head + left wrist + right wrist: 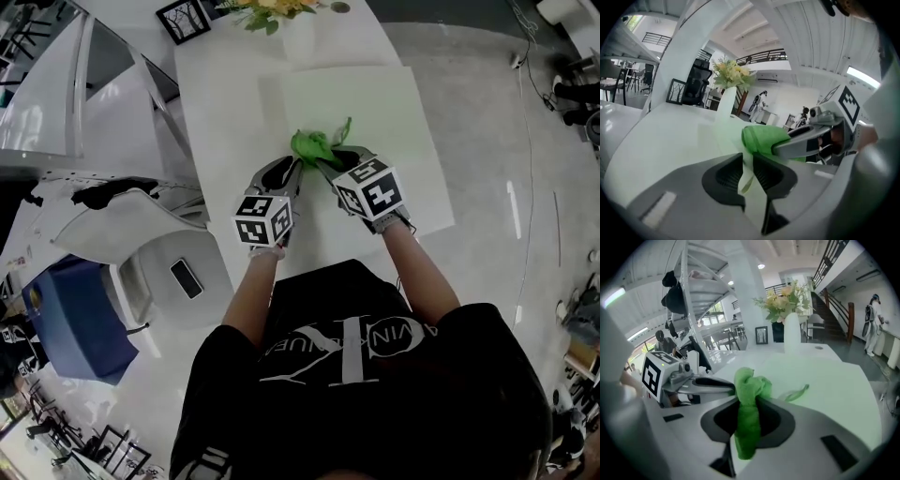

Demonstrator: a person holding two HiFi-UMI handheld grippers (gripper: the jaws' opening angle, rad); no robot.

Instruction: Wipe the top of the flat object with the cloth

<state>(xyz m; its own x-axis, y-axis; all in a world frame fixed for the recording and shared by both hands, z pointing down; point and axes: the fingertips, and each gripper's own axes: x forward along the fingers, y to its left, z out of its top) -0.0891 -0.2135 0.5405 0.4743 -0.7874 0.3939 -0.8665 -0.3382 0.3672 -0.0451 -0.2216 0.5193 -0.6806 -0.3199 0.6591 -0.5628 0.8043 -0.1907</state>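
Some cloth (751, 383) is buried between the right gripper's (749, 403) jaws.

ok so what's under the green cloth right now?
The pale flat sheet on the white table, near its front edge. The cloth is bunched in the shut right gripper. The patch directly beneath the bunch is covered, so contact can't be confirmed.

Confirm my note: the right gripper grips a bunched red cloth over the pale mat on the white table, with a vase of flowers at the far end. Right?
One slip: the cloth is green, not red. The right gripper view shows it bunched in the right gripper. The mat, table and vase of flowers are as noted.
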